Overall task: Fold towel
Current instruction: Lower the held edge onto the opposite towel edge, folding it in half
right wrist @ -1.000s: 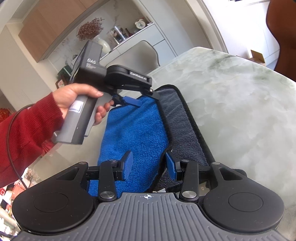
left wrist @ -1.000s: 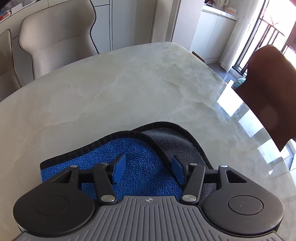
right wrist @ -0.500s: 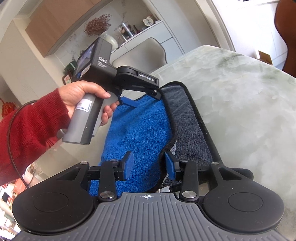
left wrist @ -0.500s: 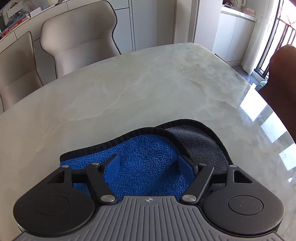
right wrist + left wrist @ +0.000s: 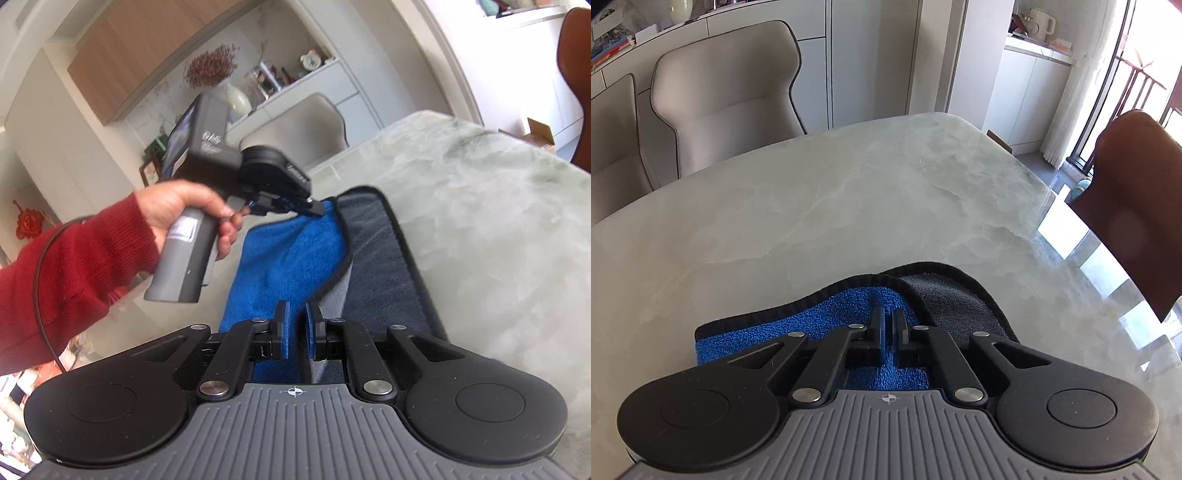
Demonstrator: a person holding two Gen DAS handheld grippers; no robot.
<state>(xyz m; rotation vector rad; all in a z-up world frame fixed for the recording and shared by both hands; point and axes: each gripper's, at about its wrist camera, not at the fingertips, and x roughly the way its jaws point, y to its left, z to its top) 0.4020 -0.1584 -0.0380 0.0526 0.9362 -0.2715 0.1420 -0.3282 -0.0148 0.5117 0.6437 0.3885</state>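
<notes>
You're working a fluffy terry towel, blue nap with a matt grey flip side, on a glossy polished marble table. Behind the table, the chairs are looking like smooth matt leather.

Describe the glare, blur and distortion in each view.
Left wrist: window glare streaks the table at right; the brown chair is soft; fisheye bows the table edge. Right wrist: the left gripper and hand are motion-blurred; the towel is fairly sharp; walls curve strongly.
</notes>
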